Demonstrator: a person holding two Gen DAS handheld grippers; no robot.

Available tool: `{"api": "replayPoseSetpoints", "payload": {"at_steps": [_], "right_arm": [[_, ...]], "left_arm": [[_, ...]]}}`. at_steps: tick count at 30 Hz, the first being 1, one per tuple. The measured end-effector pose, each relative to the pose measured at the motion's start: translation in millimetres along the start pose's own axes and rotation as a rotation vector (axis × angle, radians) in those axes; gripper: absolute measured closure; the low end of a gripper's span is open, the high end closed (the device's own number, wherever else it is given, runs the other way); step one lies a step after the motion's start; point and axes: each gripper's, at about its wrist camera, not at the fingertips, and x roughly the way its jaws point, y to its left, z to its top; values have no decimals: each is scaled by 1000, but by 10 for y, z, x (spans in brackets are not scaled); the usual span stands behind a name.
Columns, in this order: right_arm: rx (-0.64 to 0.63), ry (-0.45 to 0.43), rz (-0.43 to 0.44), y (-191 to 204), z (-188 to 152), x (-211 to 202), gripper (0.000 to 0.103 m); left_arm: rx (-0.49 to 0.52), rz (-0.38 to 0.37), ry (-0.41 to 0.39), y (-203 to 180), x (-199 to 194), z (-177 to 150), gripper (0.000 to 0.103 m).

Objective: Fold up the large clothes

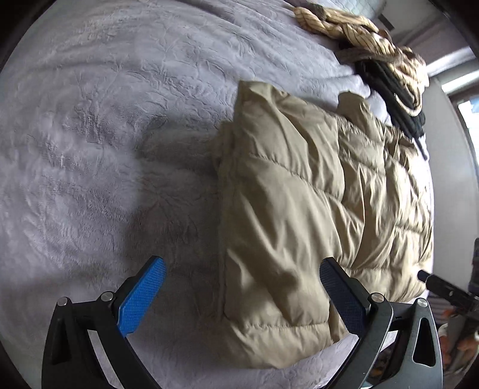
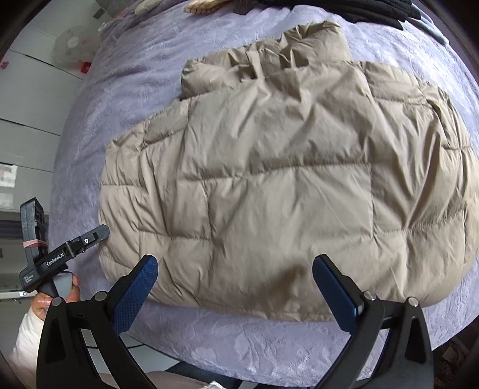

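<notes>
At the bottom of the left wrist view, the left gripper (image 1: 242, 266) stands with its jaws spread wide and nothing between the blue pads; one finger hangs over bare bedspread, the other over the near edge of a beige quilted puffer jacket (image 1: 314, 209). The jacket lies folded into a long block on a pale lilac embossed bedspread (image 1: 104, 134), filling the right half of that frame and running toward the upper right. Beyond it, in the upper right corner, sits a heap of other clothes (image 1: 374, 51), tan striped cloth tangled with dark fabric.

In the right wrist view, the right gripper (image 2: 235, 266) is likewise wide open and empty, poised above the jacket's lower hem near the front edge of the bed. The jacket spreads across the centre of the frame, its collar bunched toward the top. At lower left, a hand (image 2: 57, 294) in a white sleeve (image 2: 27, 338) holds the handle of the other gripper just off the jacket's left edge. Dark garments (image 2: 359, 9) lie along the top of the frame
</notes>
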Motion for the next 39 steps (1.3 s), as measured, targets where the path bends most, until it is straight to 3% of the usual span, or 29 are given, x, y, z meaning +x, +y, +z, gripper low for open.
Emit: {"api": "replayPoseSetpoints", "payload": {"at_steps": [5,6,8,9,10,21,26,29,31,34,39], "right_arm": [[17,-25,-1,-3,25,11,1],[25,-36,1,-16,40,6,5],[37,-52,-14,-43,82,0,37],[45,-53,-33,-61,109,13,59],[55,-56,-45,-84,134,28,64],[88,-82,-83,-263,674,476,65],[92,-88,-99,-318,787,633,65],[73,-93,-98,-316,765,663,65],[68,-99,-91,-326,748,661,65],[70,-101,-85,-340,735,677,65],[75,-98,-88,-356,718,680,65]], "left_arm": [[0,21,-7,8,42,68,0],[8,33,-7,-11,59,69,0],[22,47,-5,-54,86,62,0],[28,53,-4,-78,103,54,0],[32,56,-1,-96,115,53,0],[46,72,14,-166,211,78,0],[49,41,4,-104,199,159,0],[26,-60,3,31,236,300,0],[11,-203,77,133,393,389,0],[32,-325,170,141,669,474,0],[68,-459,251,-35,964,605,0]]}}
